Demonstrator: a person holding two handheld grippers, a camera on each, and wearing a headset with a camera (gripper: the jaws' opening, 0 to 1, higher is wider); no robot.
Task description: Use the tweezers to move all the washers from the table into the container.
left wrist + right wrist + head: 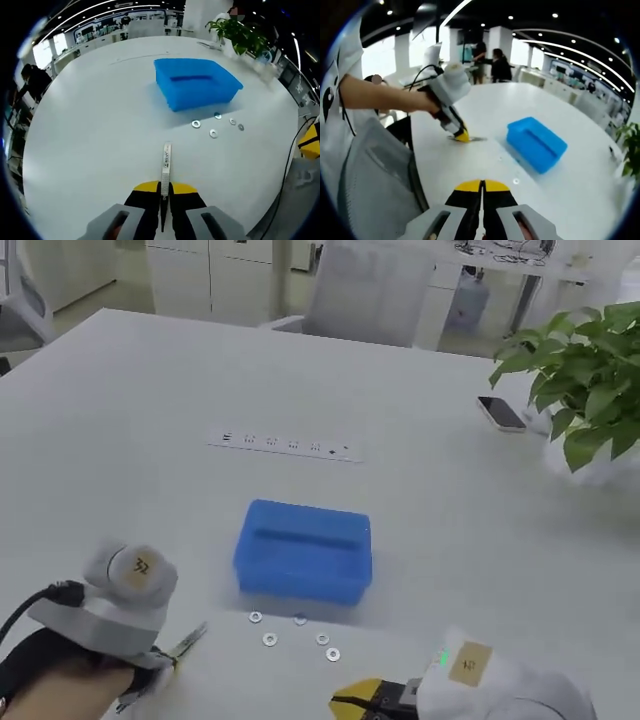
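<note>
Left gripper view: L claw point(163, 189) pinches slim metal tweezers point(165, 162); R claw point(481, 186) pressed together.

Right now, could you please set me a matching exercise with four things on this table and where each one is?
Column one:
1. tweezers
2. washers
3. phone
4. container

Column two:
A. beside the plant
B. loose on the table, on the near side of the container
C. clamped in the left hand-held gripper
D. between the washers and the power strip

Pairs: 1-C, 2-B, 3-A, 4-D.
</note>
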